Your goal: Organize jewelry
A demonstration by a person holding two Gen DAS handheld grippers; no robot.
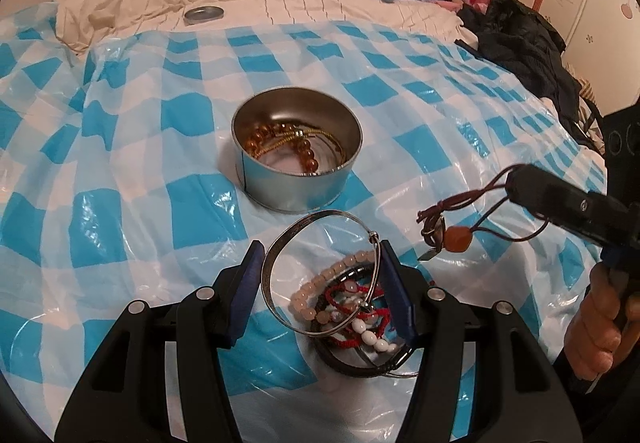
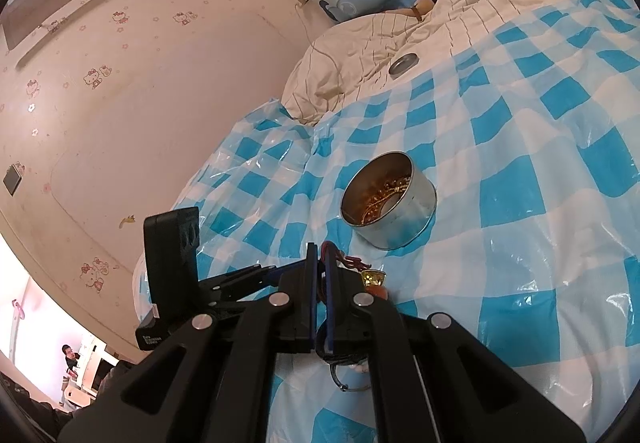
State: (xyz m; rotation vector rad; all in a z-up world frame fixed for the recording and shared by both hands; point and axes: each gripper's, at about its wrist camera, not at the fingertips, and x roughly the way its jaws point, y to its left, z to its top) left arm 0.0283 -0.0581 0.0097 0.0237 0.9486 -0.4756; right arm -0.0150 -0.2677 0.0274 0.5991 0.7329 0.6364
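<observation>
Right claw pinching a cord necklace above the tin; left claw spread around a bangle. Could snag, dangling loose.

Both views are evenly and warmly lit, with a pink cast. Glare is thrown off the checked plastic sheet and the tin. Straight lines are bent and corners blackened by fisheye distortion.
</observation>
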